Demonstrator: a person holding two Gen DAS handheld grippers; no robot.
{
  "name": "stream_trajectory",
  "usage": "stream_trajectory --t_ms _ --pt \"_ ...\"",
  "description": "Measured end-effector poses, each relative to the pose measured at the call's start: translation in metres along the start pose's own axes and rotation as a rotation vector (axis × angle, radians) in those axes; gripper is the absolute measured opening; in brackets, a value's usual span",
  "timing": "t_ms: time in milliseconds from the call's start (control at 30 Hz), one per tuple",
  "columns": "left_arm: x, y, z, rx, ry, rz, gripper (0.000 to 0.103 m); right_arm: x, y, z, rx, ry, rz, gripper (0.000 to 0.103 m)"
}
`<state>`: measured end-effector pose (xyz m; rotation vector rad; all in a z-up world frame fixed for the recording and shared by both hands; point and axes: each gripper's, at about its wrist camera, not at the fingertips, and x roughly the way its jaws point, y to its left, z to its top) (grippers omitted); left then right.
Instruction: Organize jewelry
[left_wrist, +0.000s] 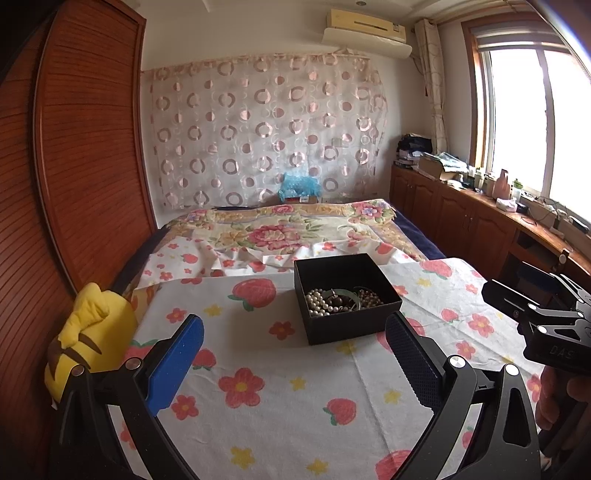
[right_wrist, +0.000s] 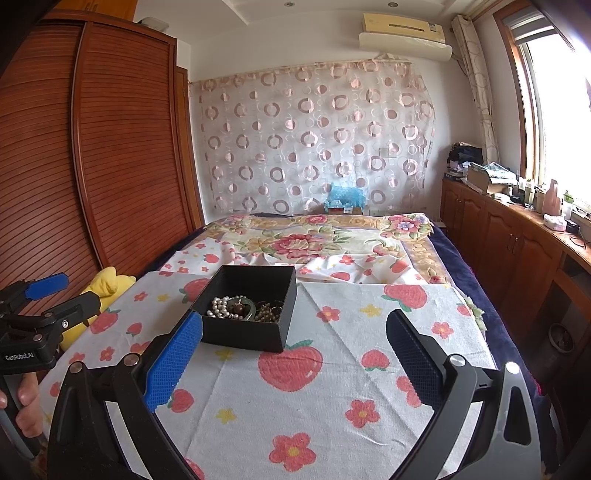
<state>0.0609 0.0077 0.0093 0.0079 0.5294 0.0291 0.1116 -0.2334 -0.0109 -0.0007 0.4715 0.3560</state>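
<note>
A black open box (left_wrist: 351, 326) stands on the strawberry-print cloth on the bed. It holds a white pearl strand (left_wrist: 318, 301), dark beads and a green bangle (left_wrist: 352, 297). It also shows in the right wrist view (right_wrist: 240, 338), with the pearls (right_wrist: 221, 307) inside. My left gripper (left_wrist: 295, 350) is open and empty, just short of the box. My right gripper (right_wrist: 293, 352) is open and empty, with the box by its left finger. Each gripper shows at the edge of the other's view.
A yellow plush toy (left_wrist: 90, 332) lies at the bed's left edge beside a wooden wardrobe (left_wrist: 74, 147). A floral blanket (left_wrist: 280, 229) covers the far bed. Low wooden cabinets (left_wrist: 461, 214) with clutter run along the right under the window.
</note>
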Motion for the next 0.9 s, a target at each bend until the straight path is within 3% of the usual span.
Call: stream_trajectory --t_ms 900 --pt "0.0009 -0.0017 -0.0034 0.002 -0.003 0.000 0.095 -0.0001 -0.0004 0.0001 0.001 -0.001 0.001 0.100"
